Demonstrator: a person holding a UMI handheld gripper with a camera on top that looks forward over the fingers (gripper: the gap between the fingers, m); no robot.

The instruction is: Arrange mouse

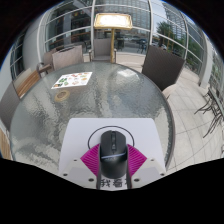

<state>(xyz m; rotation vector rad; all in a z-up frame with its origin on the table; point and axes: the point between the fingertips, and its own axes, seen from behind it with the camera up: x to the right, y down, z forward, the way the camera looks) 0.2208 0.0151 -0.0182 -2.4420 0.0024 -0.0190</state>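
A black mouse (113, 158) sits between my gripper's (113, 150) two fingers. The magenta pads (92, 160) lie against both of its sides with no gap showing, so the gripper is shut on it. Under the mouse is a white rectangular mouse mat (88, 132) lying on the near part of a round glass table (60, 115). The mat carries dark printed characters (112, 183) just behind the mouse. I cannot tell whether the mouse rests on the mat or hangs just above it.
A white sheet with coloured prints (72, 79) lies on the far left of the table. Dark chairs (158, 64) stand around the table's far side, with a glass-fronted building behind them. Paved floor (190, 100) lies to the right.
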